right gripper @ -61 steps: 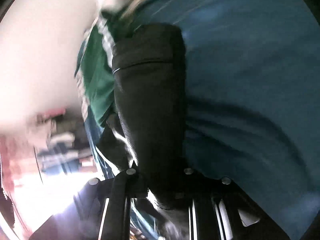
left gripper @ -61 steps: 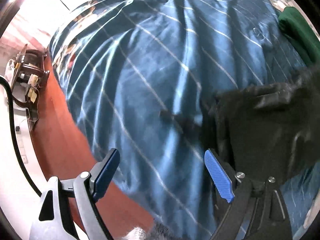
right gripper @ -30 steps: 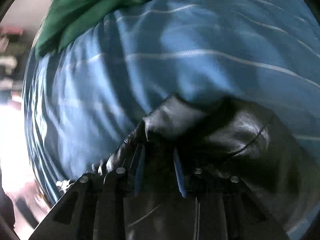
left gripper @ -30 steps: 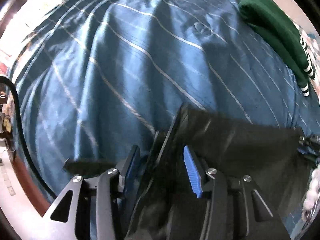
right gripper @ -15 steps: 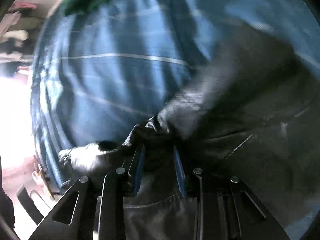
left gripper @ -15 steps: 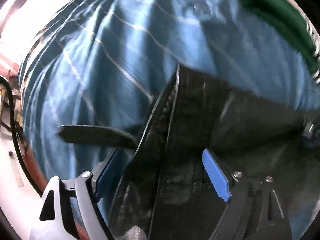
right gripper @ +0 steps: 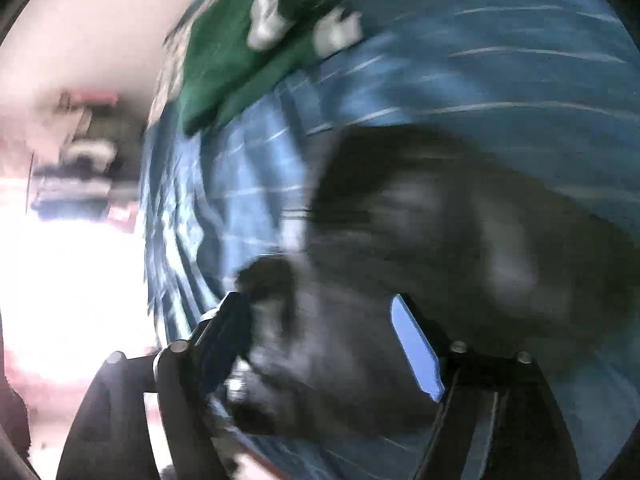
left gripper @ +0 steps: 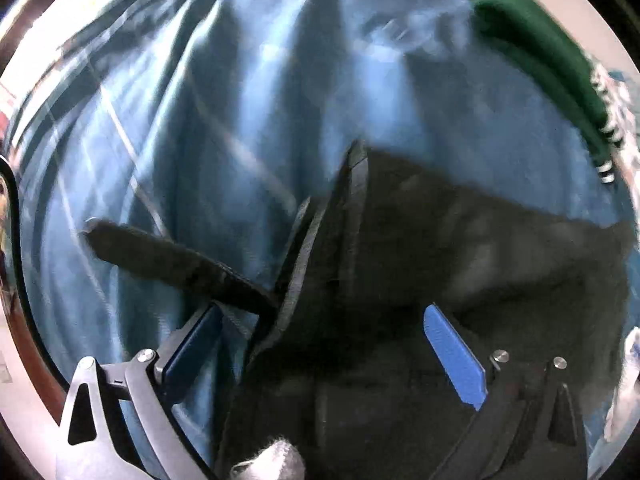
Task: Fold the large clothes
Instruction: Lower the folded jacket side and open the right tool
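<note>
L tongs [left gripper: 320, 344]: your jaws opening wide, over the black garment [left gripper: 460, 248], pads off it.
R tongs [right gripper: 324, 344]: opening too, dark cloth between, no squeeze seen; blurry.
Garment: on the bed [left gripper: 240, 100], near edge.
Progress: looks partly folded, more folds prob left.
Axis: runs L-R across bed; strap [left gripper: 168, 256] points left.
Far: green garment [left gripper: 536, 60], already folded.

A bed is covered by a blue bedspread [left gripper: 248, 128] marked with thin pale stripes and rumpled into long folds. A black garment [left gripper: 460, 248] is spread directly on it, with a narrow black strap [left gripper: 168, 256] laid out to one side across the blue cloth. A folded green garment [left gripper: 532, 56] with white stripes at one end is seen near the far edge, apart from the black one.
</note>
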A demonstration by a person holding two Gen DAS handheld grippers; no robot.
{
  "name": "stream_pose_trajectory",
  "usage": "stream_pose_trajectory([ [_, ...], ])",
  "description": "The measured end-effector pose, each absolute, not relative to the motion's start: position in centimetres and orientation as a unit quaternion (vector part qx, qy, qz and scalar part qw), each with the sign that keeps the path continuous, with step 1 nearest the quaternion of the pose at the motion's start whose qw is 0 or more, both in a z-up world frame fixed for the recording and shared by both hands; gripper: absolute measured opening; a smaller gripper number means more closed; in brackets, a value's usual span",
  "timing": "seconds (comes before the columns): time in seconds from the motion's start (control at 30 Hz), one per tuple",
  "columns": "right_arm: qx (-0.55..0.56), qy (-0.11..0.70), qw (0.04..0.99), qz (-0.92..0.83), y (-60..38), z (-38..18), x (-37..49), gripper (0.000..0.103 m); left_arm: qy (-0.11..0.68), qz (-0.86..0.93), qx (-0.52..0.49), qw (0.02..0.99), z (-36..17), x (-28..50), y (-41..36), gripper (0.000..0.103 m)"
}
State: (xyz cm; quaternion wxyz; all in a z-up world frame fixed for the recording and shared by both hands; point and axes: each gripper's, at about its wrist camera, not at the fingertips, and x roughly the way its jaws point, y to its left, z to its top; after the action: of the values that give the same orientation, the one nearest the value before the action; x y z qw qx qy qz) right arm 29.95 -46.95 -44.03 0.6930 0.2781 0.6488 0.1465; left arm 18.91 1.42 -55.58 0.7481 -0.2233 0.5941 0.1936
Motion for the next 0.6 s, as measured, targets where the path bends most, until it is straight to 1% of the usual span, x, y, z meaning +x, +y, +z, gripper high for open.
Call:
stream_pose_trajectory([
  [0.1,0.309,0.635,0.706,0.065,-54.8,-44.5,25.1,0.078,0.570,0.185,-0.156,0.785,-50.7,20.8,-2.1,0.103],
  [0.2,0.354,0.620,0.700,0.022,-60.6,-47.7,21.8,0.077,0.570,0.157,-0.141,0.794,-49.4,23.2,-6.5,0.103],
  [0.3,0.407,0.587,0.699,0.036,-62.0,-51.5,21.0,0.077,0.593,0.129,-0.120,0.785,-51.3,26.3,-11.4,0.103],
  [0.4,0.455,0.553,0.695,0.071,-62.0,-54.7,22.5,0.077,0.607,0.135,-0.087,0.778,-54.2,28.4,-14.3,0.103],
  [0.5,0.478,0.527,0.695,0.104,-60.9,-56.7,24.9,0.077,0.617,0.138,-0.092,0.769,-56.8,28.7,-14.3,0.103],
  [0.6,0.493,0.505,0.697,0.127,-59.9,-57.9,26.9,0.077,0.612,0.125,-0.126,0.771,-57.2,28.3,-13.0,0.103],
])
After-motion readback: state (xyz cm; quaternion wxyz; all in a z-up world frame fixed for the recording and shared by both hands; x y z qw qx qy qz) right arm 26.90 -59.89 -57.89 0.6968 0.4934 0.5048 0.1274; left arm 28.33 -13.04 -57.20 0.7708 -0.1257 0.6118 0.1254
